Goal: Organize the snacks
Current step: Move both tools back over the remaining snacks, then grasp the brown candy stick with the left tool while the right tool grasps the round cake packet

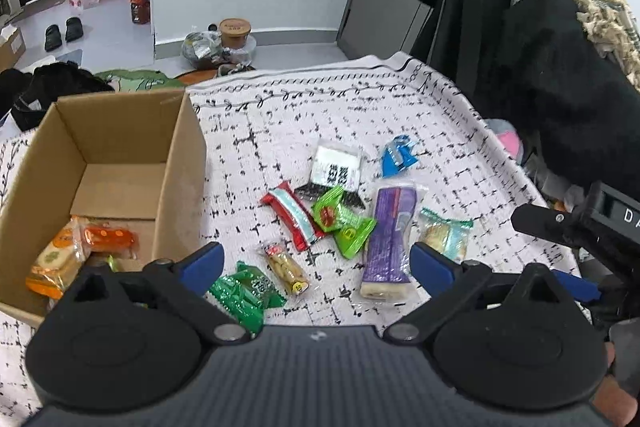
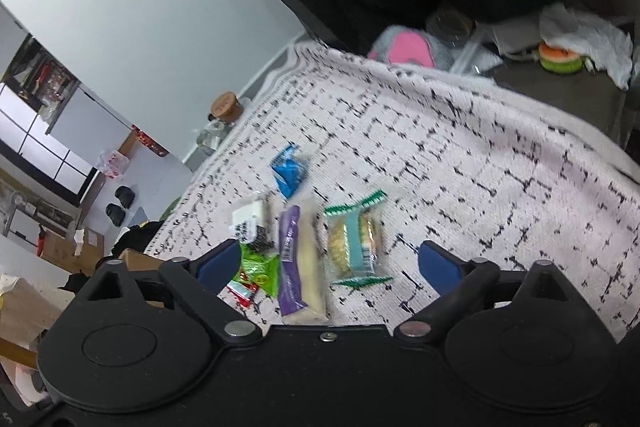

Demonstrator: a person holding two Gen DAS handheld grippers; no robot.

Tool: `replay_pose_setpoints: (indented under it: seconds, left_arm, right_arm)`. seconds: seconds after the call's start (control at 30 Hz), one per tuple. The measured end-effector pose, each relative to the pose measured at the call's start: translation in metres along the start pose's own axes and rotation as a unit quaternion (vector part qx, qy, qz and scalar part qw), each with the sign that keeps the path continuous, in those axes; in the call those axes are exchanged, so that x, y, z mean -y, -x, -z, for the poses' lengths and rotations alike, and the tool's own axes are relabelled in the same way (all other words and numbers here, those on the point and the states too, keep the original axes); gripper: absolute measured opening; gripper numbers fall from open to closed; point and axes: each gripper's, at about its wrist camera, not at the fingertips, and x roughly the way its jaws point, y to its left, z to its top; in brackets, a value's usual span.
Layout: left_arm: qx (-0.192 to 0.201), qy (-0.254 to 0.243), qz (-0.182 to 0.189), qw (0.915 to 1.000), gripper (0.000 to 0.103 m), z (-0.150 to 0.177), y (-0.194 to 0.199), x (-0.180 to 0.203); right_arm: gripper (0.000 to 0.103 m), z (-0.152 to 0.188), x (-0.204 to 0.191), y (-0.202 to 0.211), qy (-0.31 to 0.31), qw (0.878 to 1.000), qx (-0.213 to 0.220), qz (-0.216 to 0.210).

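From my left wrist, my left gripper point(image 1: 316, 263) hangs spread wide with nothing between its blue fingers. The cardboard box point(image 1: 182, 163) stands to the left on the patterned cloth point(image 1: 400, 115), already holding an orange-wrapped snack point(image 1: 108, 239) and a paler one beside it. To the right of the box the loose snacks lie scattered: a dark green packet point(image 1: 246, 291) nearest, a clear pack of peanuts point(image 1: 286, 269), a red bar point(image 1: 292, 221), two bright green packets point(image 1: 340, 221), a long purple bar point(image 1: 388, 239), and a blue packet point(image 1: 398, 155) farthest out.

From my right wrist, my right gripper point(image 2: 328, 263) is likewise released and empty, hovering over the purple bar point(image 2: 294, 259) and a teal-striped cake point(image 2: 354, 247) just beside it, well away from the box, which hardly shows here.

These look light, crinkly and slippery; I judge the cake soft and crushable, so I would pinch it gently across its middle.
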Motion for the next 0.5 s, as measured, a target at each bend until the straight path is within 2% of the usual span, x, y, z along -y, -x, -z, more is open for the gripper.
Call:
replay_pose_setpoints:
  seconds: [0.07,0.2,0.27,0.37,0.5]
  left_arm:
    - [-0.005,0.008,-0.001,1.0000,0.091,0.001,-0.006,-0.003]
    - [-0.010,0.016,-0.004,0.9998,0.081,0.005,-0.021,-0.003]
    - [-0.016,0.020,-0.006,0.9997,0.067,0.007,-0.030,-0.003]
    - [-0.025,0.029,-0.009,0.9992,0.056,0.010,-0.045,-0.004]
    - [-0.038,0.044,-0.016,0.9981,0.049,0.012,-0.064,-0.006]
  right_arm:
    - [0.090,0.000,0.002,-0.005,-0.005,1.000,-0.007,0.002]
    - [0.082,0.000,0.001,-0.014,0.000,1.000,-0.013,0.005]
    - [0.077,0.001,0.001,-0.020,0.003,1.000,-0.015,0.012]
    - [0.069,-0.001,0.001,-0.028,0.003,1.000,-0.020,0.015]
    - [0.064,-0.001,-0.001,-0.040,0.009,0.999,-0.025,0.026]
